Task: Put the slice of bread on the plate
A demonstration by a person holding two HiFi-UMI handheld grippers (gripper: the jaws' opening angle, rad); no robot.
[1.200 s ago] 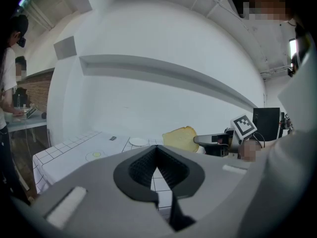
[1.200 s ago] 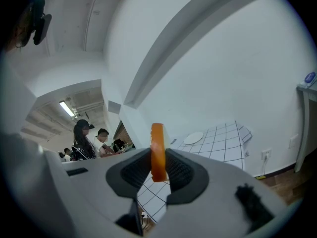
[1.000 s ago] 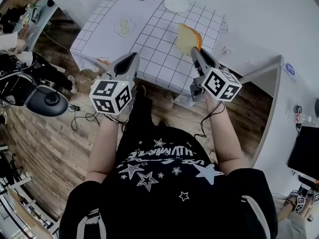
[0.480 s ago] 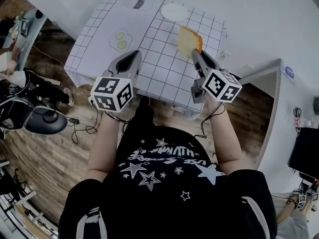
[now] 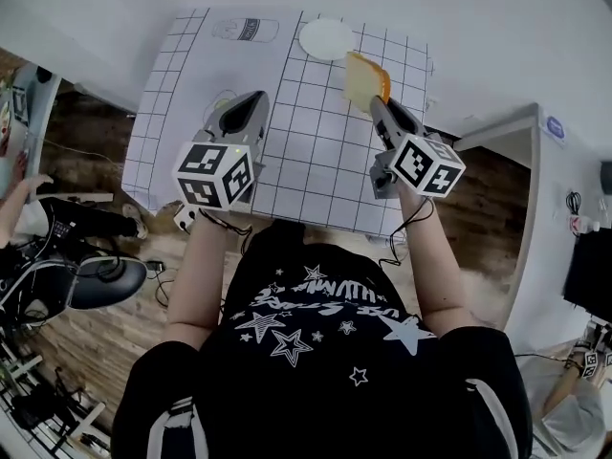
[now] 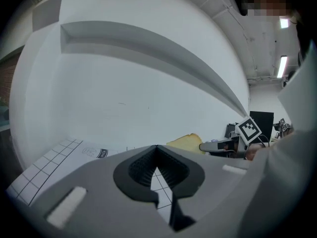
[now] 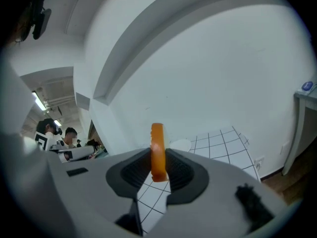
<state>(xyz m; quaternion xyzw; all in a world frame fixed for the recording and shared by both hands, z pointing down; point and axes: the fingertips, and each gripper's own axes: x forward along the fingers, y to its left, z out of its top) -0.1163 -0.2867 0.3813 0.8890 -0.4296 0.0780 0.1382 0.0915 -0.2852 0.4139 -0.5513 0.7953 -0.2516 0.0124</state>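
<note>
Head view | step: transport; right gripper (image 5: 376,102) clamped on slice of bread (image 5: 363,76), upright above table (image 5: 316,165), near-right of plate (image 5: 326,38) | left gripper (image 5: 256,98) closed, empty | next, likely: reach far-left, lower over plate, release

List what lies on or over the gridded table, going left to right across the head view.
left gripper → plate → slice of bread

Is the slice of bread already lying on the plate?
No, the slice of bread is clamped on edge in the right gripper, and the plate beyond it is bare.
</note>
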